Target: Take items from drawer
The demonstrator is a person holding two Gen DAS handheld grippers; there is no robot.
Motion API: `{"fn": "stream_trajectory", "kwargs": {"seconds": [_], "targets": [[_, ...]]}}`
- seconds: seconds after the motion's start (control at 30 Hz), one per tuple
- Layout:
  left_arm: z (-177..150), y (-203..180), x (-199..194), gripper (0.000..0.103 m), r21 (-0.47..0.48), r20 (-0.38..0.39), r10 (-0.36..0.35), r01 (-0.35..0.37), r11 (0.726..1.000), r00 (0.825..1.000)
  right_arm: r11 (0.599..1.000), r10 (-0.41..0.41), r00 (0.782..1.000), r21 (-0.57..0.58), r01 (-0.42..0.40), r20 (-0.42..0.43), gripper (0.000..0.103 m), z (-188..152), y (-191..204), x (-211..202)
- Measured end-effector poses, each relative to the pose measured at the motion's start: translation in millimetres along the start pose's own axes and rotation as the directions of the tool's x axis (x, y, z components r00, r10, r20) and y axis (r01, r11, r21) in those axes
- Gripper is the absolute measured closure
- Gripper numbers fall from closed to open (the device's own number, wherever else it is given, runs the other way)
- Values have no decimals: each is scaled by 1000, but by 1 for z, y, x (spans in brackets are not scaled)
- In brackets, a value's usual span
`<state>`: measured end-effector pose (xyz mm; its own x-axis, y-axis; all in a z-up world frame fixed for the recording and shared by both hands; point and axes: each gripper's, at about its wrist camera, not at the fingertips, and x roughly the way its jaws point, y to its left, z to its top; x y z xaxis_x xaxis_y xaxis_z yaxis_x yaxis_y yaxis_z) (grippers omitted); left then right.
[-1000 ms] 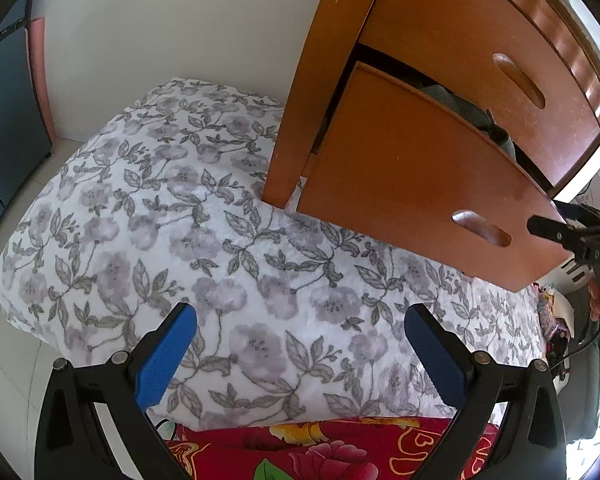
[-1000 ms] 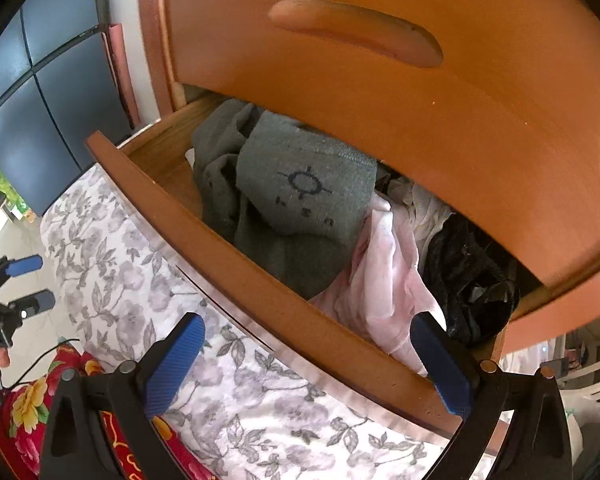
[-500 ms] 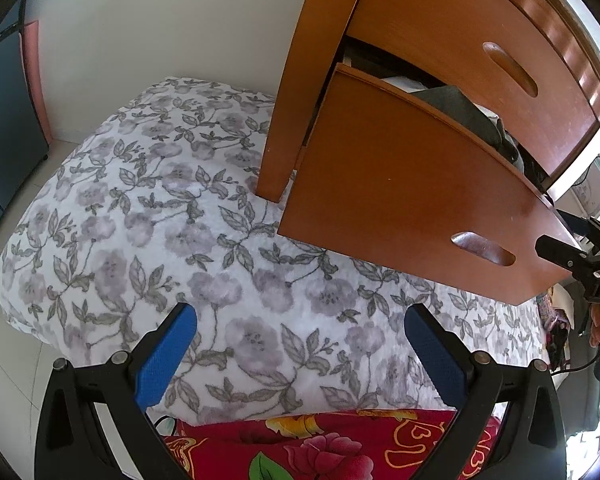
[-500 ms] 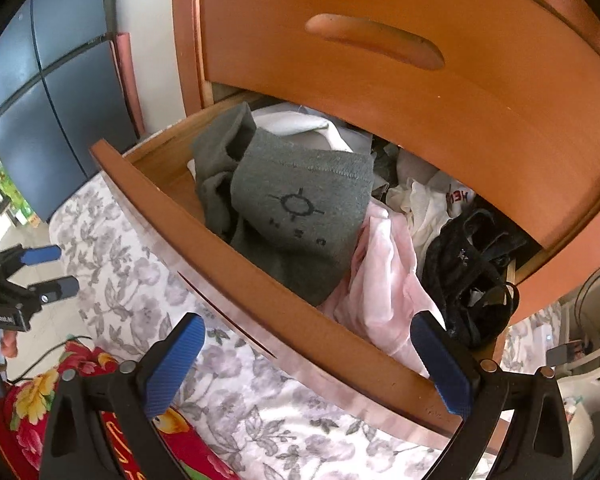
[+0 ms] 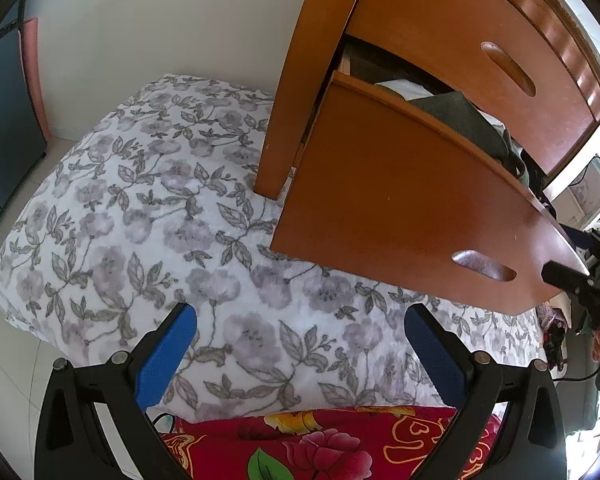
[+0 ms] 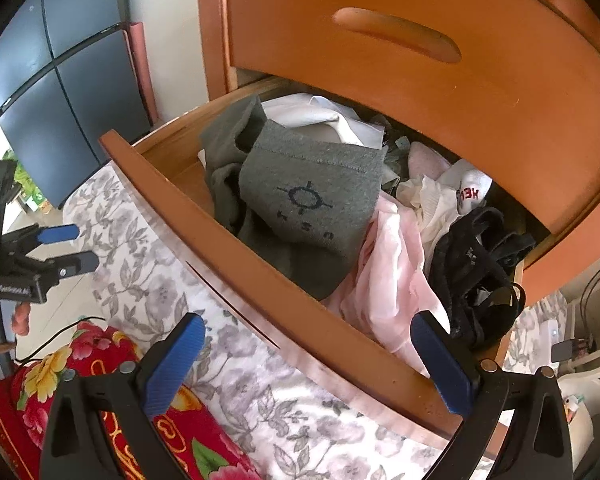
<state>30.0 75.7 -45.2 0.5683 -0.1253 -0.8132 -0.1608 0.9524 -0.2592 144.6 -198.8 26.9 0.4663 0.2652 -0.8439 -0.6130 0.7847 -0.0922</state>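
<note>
Currently, the scene reads as follows.

Drawer [image 6: 236, 248]: lower wooden drawer of a brown cabinet, pulled out over the bed; its front panel with a slot handle [image 5: 483, 265] hangs above the bedding.
Drawer contents: a heap of clothing filling the compartment.
Grey garment [image 6: 312, 204]: folded, on top at the left and middle of the drawer, printed with a dark round emblem and small letters.
White garment [image 6: 320, 116]: at the far side, partly under the grey garment.
Pink garment [image 6: 392, 276]: just right of the grey garment, draped against the near drawer wall.
White sock [image 6: 470, 190]: far right, red lettering on it, beside the pink garment.
Black garment [image 6: 480, 272]: strappy, at the right end of the drawer, touching the pink garment.
Upper drawer [image 6: 400, 36]: closed, directly above the open one.
Right gripper [image 6: 308, 360]: jaws spread wide and empty, hovering near the drawer front, pointed at the clothing, touching nothing.
Left gripper [image 5: 300, 348]: jaws likewise released and empty, held to the left of the drawer, above the bedding, well apart from the clothing.
Person's hand [image 6: 20, 316]: grips the left gripper's handle at the left edge.
Floral blanket [image 5: 140, 208]: white with grey flowers, under the drawer.
Red blanket [image 5: 320, 444]: flowered, nearest the grippers.
Dark cabinet [image 6: 60, 100]: blue panels, far left against the wall.
</note>
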Motion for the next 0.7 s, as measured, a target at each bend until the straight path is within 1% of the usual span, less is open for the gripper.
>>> {"fn": "stream_trajectory", "kwargs": {"seconds": [0.07,0.17,0.2,0.37,0.47,0.7], "targets": [[-1,0,-1,0,5,-3,-4,5,1000,1000,1000,-1,1000,-3,1,-10,0,-5,3,-4],[-4,-2,-2,0,23,-8,-8,8,1000,1000,999,31,999,-6,-31,-11,0,-16,10,-9],[-6,-2,-3,0,28,-9,-10,10,1000,1000,999,42,999,-12,-42,1,0,-18,13,-12],[-14,-6,-7,0,72,-19,-8,10,997,1000,1000,-5,1000,-8,5,-7,0,-14,16,-11],[-16,-6,-8,0,75,-21,-3,5,997,1000,1000,10,1000,4,-10,6,0,-16,13,-12],[-16,-6,-10,0,87,-15,-3,5,996,1000,1000,8,1000,18,-9,19,0,-15,12,-12]]}}
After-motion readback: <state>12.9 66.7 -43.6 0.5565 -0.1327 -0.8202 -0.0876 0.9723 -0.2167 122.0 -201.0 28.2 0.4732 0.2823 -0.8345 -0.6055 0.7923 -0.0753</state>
